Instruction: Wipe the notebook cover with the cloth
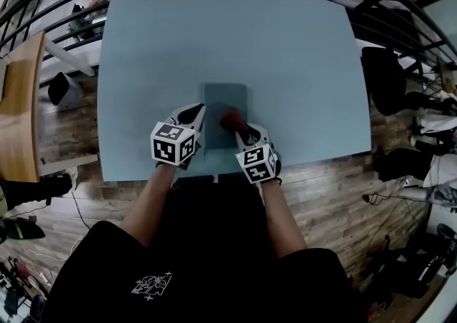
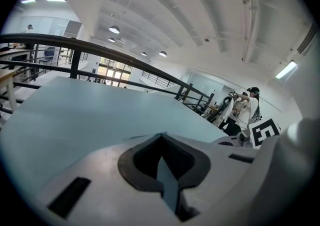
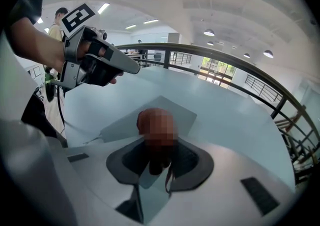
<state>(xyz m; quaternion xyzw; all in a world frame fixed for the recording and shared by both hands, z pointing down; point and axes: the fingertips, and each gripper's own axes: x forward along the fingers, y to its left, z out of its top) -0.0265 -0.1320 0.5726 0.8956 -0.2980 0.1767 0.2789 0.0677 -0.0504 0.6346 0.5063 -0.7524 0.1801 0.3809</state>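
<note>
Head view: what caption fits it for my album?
The right gripper holds a red cloth over the notebook on the blue table.

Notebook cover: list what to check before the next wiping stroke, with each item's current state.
1. Cloth clamped in right gripper: ok.
2. Cloth positioned over notebook: ok.
3. Notebook closed and flat on table: ok.
4. Left gripper steadying the notebook: cannot tell; its jaws are shut, at the left edge.
5. Cloth in contact with the cover: cannot tell.
</note>
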